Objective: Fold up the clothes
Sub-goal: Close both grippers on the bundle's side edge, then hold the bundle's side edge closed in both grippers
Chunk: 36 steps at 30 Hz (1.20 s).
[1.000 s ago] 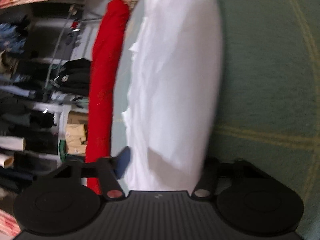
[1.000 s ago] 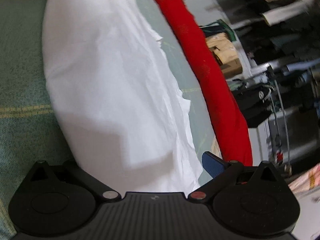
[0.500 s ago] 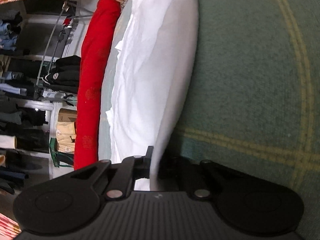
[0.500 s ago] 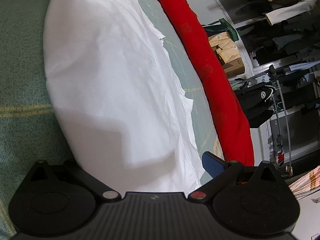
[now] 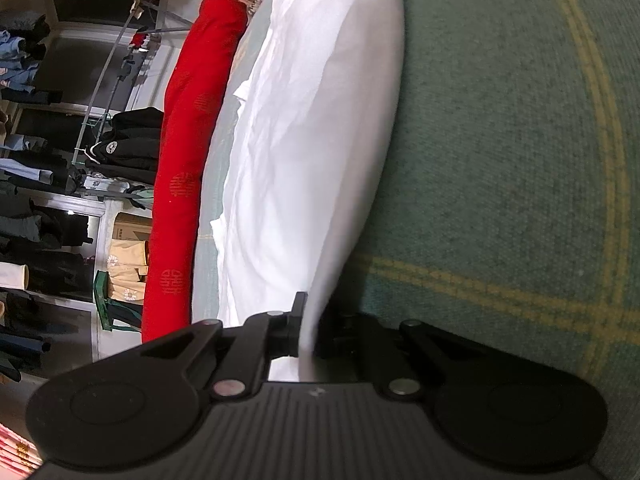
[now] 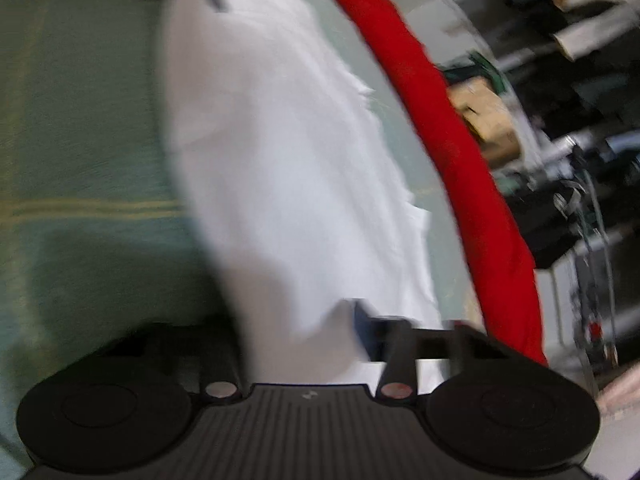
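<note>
White garment [image 5: 304, 152] stretched lengthwise across a green blanket with yellow grid lines [image 5: 520, 160], one long edge lifted off the surface. Left gripper [image 5: 306, 328] at the near end, jaws together and clamped on a thin fold of the white cloth, fabric rising in a taut ridge from the pinch. Long red roll with round gold emblems [image 5: 188, 184] lying just beside the garment along its far edge, a strip of pale green cover between them. Beyond the roll, racks of dark hanging clothes [image 5: 40, 184] and a cardboard box [image 5: 128, 228].

From the opposite end, heavily blurred: right gripper [image 6: 304, 332] with the white garment [image 6: 288, 168] draped between its fingers, the blue-padded finger [image 6: 364, 328] showing against the cloth at right, the other finger hidden behind fabric. Jaws drawn partway in around the cloth; cannot tell through the blur whether clamped tight. Red roll [image 6: 460, 168] curving along the right side of the garment, green blanket [image 6: 80, 160] to the left. Dark shape of the left gripper barely visible at the garment's far end.
</note>
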Each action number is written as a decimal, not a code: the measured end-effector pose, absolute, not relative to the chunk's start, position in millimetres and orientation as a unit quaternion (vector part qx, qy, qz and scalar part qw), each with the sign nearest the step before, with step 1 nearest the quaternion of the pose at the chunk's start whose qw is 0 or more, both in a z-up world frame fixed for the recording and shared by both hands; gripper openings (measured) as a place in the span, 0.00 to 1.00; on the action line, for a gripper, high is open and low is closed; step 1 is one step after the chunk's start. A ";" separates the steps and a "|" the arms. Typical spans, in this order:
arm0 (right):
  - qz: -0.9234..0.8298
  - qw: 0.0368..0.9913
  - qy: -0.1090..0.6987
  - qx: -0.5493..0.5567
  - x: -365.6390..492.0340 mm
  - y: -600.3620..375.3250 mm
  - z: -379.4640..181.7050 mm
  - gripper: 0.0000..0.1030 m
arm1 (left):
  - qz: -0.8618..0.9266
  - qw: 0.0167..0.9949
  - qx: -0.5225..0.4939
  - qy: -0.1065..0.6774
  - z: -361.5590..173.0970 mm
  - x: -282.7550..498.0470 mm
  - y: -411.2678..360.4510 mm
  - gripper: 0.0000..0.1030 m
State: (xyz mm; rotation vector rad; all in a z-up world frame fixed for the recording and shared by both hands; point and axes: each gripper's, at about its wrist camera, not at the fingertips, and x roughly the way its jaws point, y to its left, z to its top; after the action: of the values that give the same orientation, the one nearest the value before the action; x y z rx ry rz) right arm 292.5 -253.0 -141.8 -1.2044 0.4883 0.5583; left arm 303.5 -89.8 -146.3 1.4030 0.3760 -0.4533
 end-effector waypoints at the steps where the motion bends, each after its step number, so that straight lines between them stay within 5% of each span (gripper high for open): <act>1: 0.263 0.748 0.216 -0.571 285.5 -251.5 -150.5 0.12 | -0.206 0.725 0.634 0.171 -145.8 304.3 -89.5 0.00; 36: 0.230 0.743 0.212 -0.592 288.1 -238.0 -158.3 0.09 | -0.233 0.735 0.612 0.176 -133.6 324.3 -81.3 0.00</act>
State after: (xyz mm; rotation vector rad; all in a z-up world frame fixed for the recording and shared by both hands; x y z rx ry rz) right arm 288.1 -238.0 -158.3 -1.2963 0.4642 0.5037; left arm 324.3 -81.3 -133.6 1.3461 0.3864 -0.5118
